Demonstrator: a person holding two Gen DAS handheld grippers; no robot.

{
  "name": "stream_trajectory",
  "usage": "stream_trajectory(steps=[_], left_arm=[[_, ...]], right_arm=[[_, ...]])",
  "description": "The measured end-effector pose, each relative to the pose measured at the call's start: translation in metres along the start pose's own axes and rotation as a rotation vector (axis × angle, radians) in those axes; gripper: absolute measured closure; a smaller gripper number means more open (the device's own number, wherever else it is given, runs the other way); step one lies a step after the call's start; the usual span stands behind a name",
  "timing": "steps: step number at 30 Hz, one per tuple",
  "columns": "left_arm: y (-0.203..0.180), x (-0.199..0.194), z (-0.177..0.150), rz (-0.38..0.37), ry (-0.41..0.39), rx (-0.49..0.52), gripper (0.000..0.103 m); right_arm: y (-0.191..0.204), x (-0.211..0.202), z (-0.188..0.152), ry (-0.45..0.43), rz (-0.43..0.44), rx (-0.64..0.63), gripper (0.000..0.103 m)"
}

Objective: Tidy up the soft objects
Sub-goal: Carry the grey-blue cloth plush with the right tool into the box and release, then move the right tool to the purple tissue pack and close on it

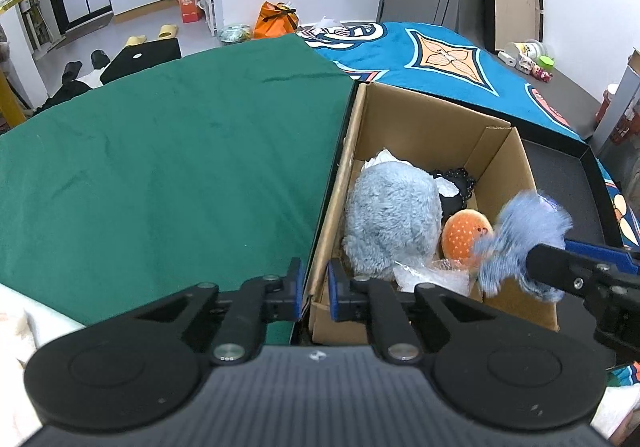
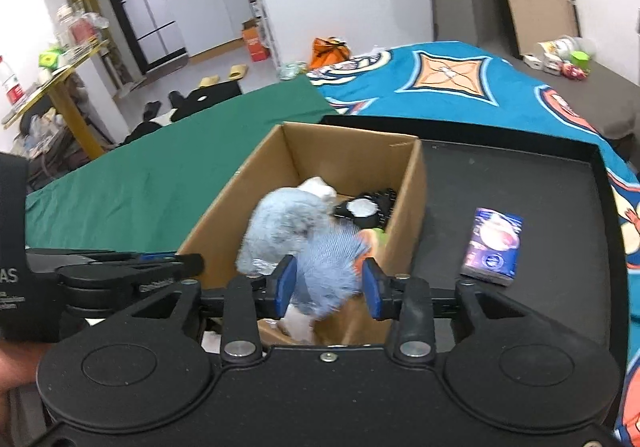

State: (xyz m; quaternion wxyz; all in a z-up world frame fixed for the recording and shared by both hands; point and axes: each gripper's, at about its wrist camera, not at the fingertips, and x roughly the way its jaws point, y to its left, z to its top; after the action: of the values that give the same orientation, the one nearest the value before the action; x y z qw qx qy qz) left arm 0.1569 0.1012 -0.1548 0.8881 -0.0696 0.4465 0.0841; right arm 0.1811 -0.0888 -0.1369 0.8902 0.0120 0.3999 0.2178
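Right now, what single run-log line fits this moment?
left tool: shut on box wall | right tool: open around blue cloth | cloth above box

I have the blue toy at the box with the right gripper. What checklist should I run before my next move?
1. Left gripper shut on the cardboard box wall: ok.
2. Blue striped toy over the box opening: ok.
3. Right gripper jaws apart around the toy: ok.
4. Toy free of the pads: cannot tell, blurred.
5. Grey plush and orange plush inside the box: ok.
6. Nothing left outside: not ok, a packet lies on the black tray.
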Motion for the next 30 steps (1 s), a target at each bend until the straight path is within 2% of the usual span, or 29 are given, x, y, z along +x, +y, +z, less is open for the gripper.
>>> stream_trajectory(steps=[4, 15, 27, 30], left_arm=[[0.000, 0.000, 0.000, 0.000, 0.001, 0.000, 0.091], [-0.004, -0.001, 0.000, 0.024, 0.004, 0.018, 0.090], [-0.021, -0.006, 0.000, 0.103, 0.008, 0.094, 0.086], [-0.025, -0.007, 0.001, 0.125, 0.008, 0.113, 0.081]], right_arm=[[-0.013, -0.005, -0.002, -0.002, 0.001, 0.029, 0.060], [-0.047, -0.013, -0.010, -0.011, -0.027, 0.091, 0.060], [-0.078, -0.017, -0.015, -0.029, -0.033, 0.144, 0.058], [-0.085, -0.017, -0.016, -0.034, -0.031, 0.157, 0.054]])
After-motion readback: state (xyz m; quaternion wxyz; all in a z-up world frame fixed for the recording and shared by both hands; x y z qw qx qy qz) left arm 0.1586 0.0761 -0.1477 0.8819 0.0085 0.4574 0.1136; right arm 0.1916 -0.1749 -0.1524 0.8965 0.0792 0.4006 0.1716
